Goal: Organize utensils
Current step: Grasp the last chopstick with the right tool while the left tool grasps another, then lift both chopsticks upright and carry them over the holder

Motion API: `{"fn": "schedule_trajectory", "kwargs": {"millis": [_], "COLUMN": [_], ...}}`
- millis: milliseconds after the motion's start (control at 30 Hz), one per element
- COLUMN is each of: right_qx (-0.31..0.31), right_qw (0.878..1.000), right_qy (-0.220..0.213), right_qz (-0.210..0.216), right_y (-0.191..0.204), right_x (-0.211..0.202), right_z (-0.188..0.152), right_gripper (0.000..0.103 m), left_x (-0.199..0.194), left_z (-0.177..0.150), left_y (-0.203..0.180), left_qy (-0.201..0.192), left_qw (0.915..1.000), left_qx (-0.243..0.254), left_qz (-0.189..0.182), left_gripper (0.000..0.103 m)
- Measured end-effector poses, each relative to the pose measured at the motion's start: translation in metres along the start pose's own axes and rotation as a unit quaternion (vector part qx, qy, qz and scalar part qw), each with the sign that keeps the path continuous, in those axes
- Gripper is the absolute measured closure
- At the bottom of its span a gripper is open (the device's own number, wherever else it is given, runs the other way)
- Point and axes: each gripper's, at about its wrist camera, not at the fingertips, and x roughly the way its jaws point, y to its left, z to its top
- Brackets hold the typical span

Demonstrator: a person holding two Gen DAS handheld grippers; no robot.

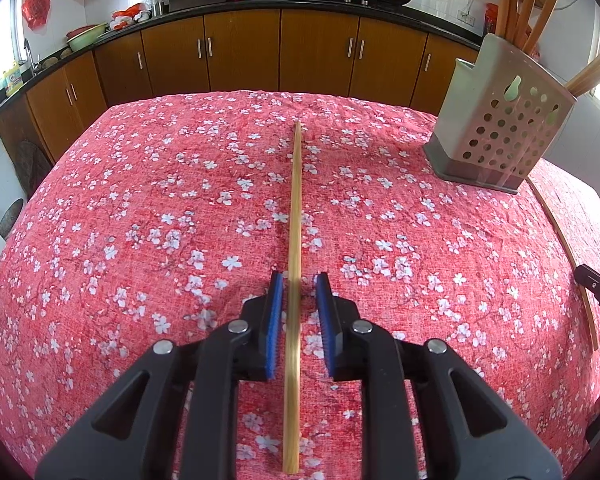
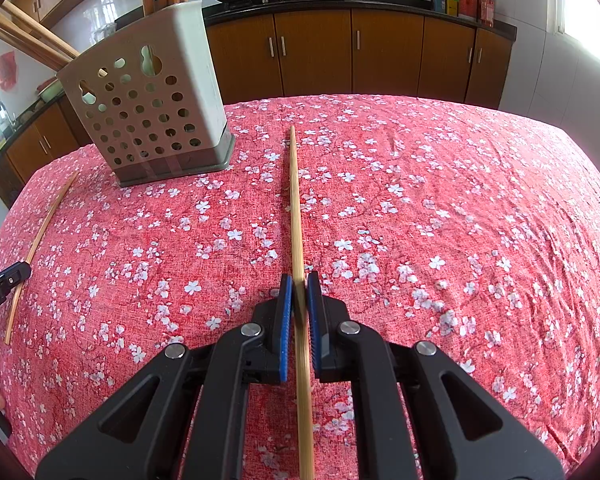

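Observation:
A wooden chopstick (image 1: 294,240) lies on the red floral tablecloth (image 1: 140,220), running between the fingers of my left gripper (image 1: 299,280). Its blue pads (image 1: 275,300) stand apart on either side of the stick. In the right wrist view a second chopstick (image 2: 296,208) runs between the blue pads (image 2: 286,300) of my right gripper (image 2: 299,280), which are shut on it. A grey perforated utensil holder (image 1: 496,120) with several chopsticks stands at the back right; it also shows in the right wrist view (image 2: 148,104).
The right gripper's chopstick (image 1: 568,248) and a black gripper tip (image 1: 596,284) show at the left view's right edge. The left gripper's chopstick (image 2: 40,240) shows at the right view's left edge. Brown kitchen cabinets (image 1: 280,52) line the wall behind the table.

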Motion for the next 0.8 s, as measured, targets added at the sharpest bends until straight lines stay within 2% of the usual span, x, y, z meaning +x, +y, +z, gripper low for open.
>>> {"fn": "schedule_trajectory", "kwargs": {"millis": [800], "right_qx": [0.001], "right_qw": [1.000], "right_qy": [-0.001], "right_qz": [-0.001], "right_y": [-0.0007], "right_x": [-0.0002], "right_z": [-0.0001], "right_gripper": [0.094], "left_x": [-0.0006], "left_z": [0.0001], "left_y": [-0.0019], "left_qy": [0.000], "left_qw": [1.0000], "left_qx": [-0.003], "left_qz": [-0.004], "left_gripper": [0.082]}}
